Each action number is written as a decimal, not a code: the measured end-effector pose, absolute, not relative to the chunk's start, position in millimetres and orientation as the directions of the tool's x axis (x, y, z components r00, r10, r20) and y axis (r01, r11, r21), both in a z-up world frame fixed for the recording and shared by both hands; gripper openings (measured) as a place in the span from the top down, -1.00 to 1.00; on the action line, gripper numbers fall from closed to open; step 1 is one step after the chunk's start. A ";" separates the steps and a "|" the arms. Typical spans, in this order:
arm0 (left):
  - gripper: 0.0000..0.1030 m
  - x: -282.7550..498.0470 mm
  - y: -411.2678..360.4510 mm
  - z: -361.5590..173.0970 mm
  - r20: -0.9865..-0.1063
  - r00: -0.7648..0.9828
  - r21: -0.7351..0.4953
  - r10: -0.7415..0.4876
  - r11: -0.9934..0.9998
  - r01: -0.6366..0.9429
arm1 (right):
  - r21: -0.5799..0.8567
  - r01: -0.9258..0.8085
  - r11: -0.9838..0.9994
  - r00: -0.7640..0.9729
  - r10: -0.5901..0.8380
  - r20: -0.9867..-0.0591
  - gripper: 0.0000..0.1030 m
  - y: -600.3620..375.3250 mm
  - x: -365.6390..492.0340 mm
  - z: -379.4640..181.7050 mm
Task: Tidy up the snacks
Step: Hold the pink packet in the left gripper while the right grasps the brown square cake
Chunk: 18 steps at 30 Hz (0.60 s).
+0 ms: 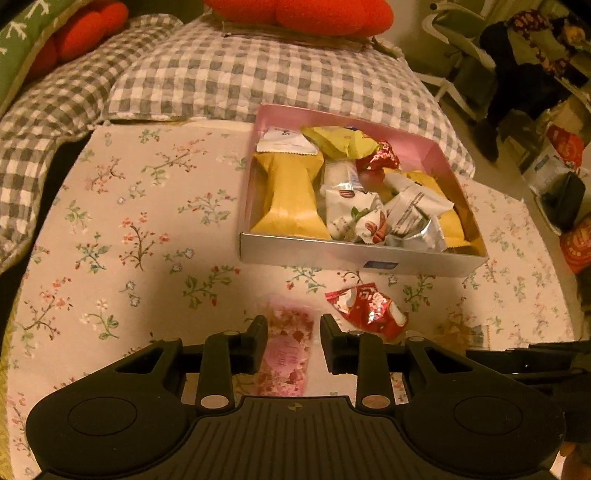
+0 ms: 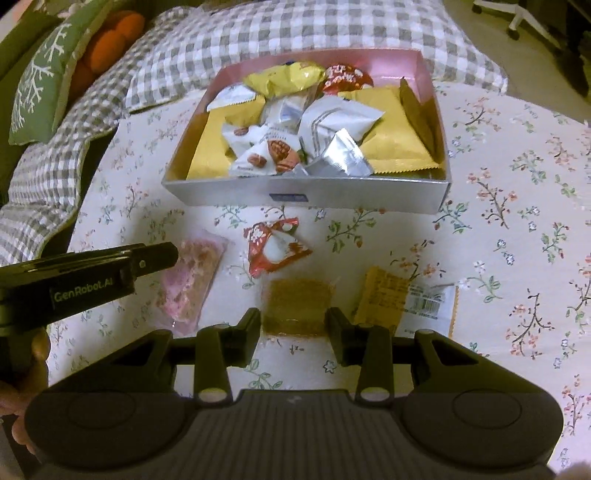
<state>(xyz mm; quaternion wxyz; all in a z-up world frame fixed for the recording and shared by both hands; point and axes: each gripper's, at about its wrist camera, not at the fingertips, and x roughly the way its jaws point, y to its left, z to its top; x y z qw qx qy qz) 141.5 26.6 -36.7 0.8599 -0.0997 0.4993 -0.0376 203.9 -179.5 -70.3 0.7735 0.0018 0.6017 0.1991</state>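
Box (image 2: 236,186) mostly filled (four snacks left out); your left gripper (image 1: 293,325) clamps the pink packet (image 1: 288,354), your right gripper (image 2: 293,319) the brown one (image 2: 295,301).

You can read "GenRobot.AI" in pale letters on the left gripper (image 2: 88,284), at nine o'clock in your right wrist view. The barcode on the orange packet (image 2: 424,295), at four o'clock, is probably too blurred to read.

a floral cloth (image 1: 140,229), checked bedding (image 1: 229,81), red cushions (image 1: 299,14) behind.
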 end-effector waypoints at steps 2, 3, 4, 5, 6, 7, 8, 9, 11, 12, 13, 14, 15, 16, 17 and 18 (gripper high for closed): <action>0.45 143.1 28.4 -37.3 -0.853 0.496 -0.195 -0.159 0.980 -0.021 | 0.239 -0.301 0.923 0.205 0.307 -0.929 0.30 -181.8 204.2 -69.0; 0.44 143.4 25.9 -38.7 -0.857 0.492 -0.173 -0.152 0.985 0.004 | 0.238 -0.298 0.924 0.207 0.306 -0.929 0.30 -183.1 204.4 -68.9; 0.39 142.4 23.2 -41.2 -0.862 0.489 -0.146 -0.135 0.989 0.015 | 0.240 -0.296 0.925 0.207 0.307 -0.929 0.30 -184.5 204.3 -68.5; 0.34 141.3 20.6 -44.6 -0.869 0.480 -0.127 -0.121 0.992 0.021 | 0.240 -0.294 0.925 0.209 0.307 -0.929 0.30 -185.5 204.5 -68.0; 0.29 140.4 17.1 -49.1 -0.879 0.463 -0.115 -0.116 0.993 0.032 | 0.238 -0.293 0.926 0.212 0.306 -0.928 0.30 -186.3 204.8 -67.5; 0.17 139.9 13.7 -54.1 -0.887 0.446 -0.111 -0.118 0.993 0.041 | 0.237 -0.291 0.927 0.216 0.305 -0.927 0.30 -186.6 204.9 -67.0; 0.08 139.3 11.2 -58.5 -0.894 0.433 -0.109 -0.117 0.993 0.045 | 0.237 -0.289 0.928 0.220 0.305 -0.927 0.30 -187.2 205.1 -66.5; 0.08 139.0 7.8 -63.9 -0.901 0.419 -0.100 -0.111 0.994 0.049 | 0.239 -0.286 0.928 0.222 0.307 -0.925 0.30 -187.5 205.2 -66.1; 0.10 139.2 2.7 -73.5 -0.911 0.403 -0.070 -0.086 0.996 0.055 | 0.243 -0.288 0.926 0.226 0.312 -0.923 0.30 -187.0 204.5 -65.0; 0.12 139.2 0.5 -77.3 -0.913 0.401 -0.053 -0.072 0.997 0.060 | 0.243 -0.291 0.926 0.228 0.314 -0.922 0.30 -186.4 204.0 -64.6; 0.19 139.0 -1.0 -79.5 -0.915 0.399 -0.038 -0.061 0.997 0.066 | 0.242 -0.293 0.925 0.229 0.314 -0.922 0.30 -186.0 203.4 -64.5; 0.39 138.3 -1.8 -80.3 -0.914 0.403 -0.026 -0.053 0.997 0.071 | 0.242 -0.296 0.924 0.228 0.314 -0.922 0.30 -185.9 203.3 -64.6; 0.41 137.7 -1.8 -79.9 -0.913 0.405 -0.024 -0.051 0.997 0.072 | 0.242 -0.297 0.924 0.228 0.315 -0.921 0.30 -186.0 203.3 -64.7; 0.42 137.2 -1.1 -78.6 -0.911 0.409 -0.026 -0.053 0.997 0.070 | 0.241 -0.296 0.924 0.228 0.314 -0.922 0.30 -186.5 203.4 -64.8; 0.42 136.5 -0.5 -76.2 -0.907 0.418 -0.029 -0.056 0.997 0.070 | 0.240 -0.295 0.925 0.229 0.313 -0.922 0.30 -187.3 203.6 -64.6; 0.42 136.2 -1.8 -73.8 -0.902 0.428 -0.025 -0.054 0.997 0.072 | 0.241 -0.294 0.925 0.231 0.313 -0.921 0.30 -187.6 203.9 -64.1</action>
